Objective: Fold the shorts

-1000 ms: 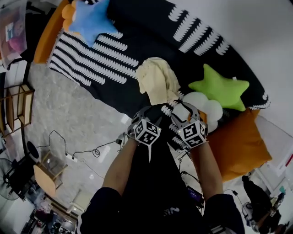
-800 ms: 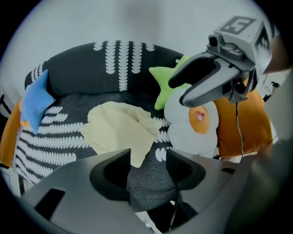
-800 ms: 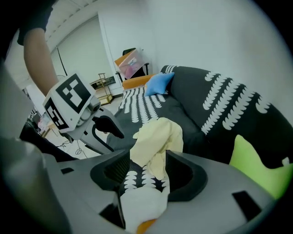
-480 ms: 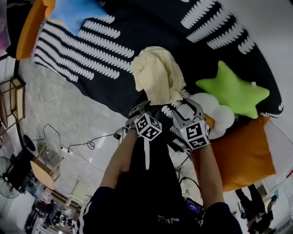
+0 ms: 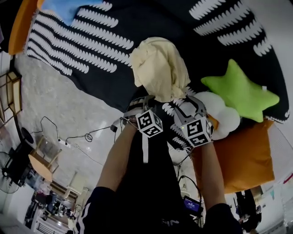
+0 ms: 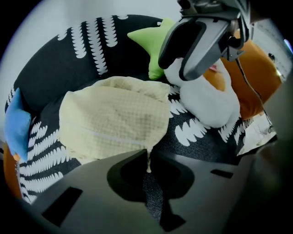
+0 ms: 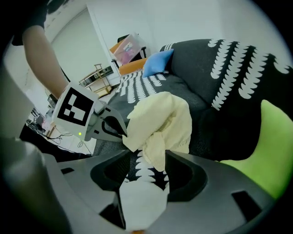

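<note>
Pale yellow shorts lie bunched on the black sofa cover with white leaf print. My left gripper is at their near edge. In the left gripper view the shorts spread out ahead, and the left gripper has just been closing, with a thin tip of the hem pinched between its jaws. My right gripper is beside it at the right. In the right gripper view a hanging fold of the shorts lies between the right gripper's wide jaws, with a gap at its left side.
A green star cushion, a white cloud cushion and an orange cushion lie to the right of the shorts. A blue cushion is at the far left. Cables and a wooden stool are on the floor.
Both grippers have come down to the near edge of the shorts. The left jaws have gone from wide to nearly shut on the hem. The right jaws have stayed wide.
</note>
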`<state>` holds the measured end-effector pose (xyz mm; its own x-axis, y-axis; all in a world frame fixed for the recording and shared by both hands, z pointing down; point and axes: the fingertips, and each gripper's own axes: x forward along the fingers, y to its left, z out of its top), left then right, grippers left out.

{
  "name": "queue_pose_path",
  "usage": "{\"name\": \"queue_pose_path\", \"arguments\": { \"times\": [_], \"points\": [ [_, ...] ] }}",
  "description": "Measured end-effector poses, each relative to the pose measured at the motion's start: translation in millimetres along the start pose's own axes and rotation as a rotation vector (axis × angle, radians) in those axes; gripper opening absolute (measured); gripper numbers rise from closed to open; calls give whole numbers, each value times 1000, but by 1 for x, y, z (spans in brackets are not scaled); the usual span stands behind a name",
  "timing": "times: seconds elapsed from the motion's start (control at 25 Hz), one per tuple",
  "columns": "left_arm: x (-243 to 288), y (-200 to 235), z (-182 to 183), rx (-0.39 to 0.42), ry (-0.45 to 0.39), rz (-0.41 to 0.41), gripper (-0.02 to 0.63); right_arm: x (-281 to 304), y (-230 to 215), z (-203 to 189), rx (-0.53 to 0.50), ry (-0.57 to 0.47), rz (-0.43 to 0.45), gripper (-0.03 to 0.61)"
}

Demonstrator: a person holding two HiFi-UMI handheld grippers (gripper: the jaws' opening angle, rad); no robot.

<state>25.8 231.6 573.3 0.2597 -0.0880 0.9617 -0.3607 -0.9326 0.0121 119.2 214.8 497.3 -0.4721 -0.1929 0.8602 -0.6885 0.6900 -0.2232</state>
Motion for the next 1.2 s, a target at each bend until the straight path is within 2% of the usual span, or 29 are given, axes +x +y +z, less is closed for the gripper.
{"name": "queue_pose_path", "arguments": {
  "times": [0.08,0.24,0.4,0.64,0.72,0.84,0.96,1.04,1.12,1.2],
  "points": [
    [-10,6,-1,-29,-15,6,25,2,2,0,-29,20,20,247],
    [-23,18,-19,-166,-37,20,23,20,11,-13,-102,65,42,247],
    [-55,49,-26,-238,-51,66,21,28,5,-13,-146,97,8,245],
    [-84,88,-52,-400,-45,151,20,52,2,-35,-318,201,-75,249],
    [-89,101,-64,-425,-41,166,20,64,-1,-40,-362,244,-120,247],
    [-99,112,-68,-396,-30,175,20,68,-10,-48,-408,300,-172,219],
    [-109,126,-71,-361,-17,191,20,68,-16,-50,-395,325,-171,218],
    [-116,138,-78,-366,-11,212,20,66,-15,-42,-334,274,-145,223],
    [-124,149,-89,-371,-5,236,20,60,-6,-35,-241,201,-61,281],
    [-130,158,-97,-363,0,257,20,51,3,-27,-166,144,52,284]
  ]
}}
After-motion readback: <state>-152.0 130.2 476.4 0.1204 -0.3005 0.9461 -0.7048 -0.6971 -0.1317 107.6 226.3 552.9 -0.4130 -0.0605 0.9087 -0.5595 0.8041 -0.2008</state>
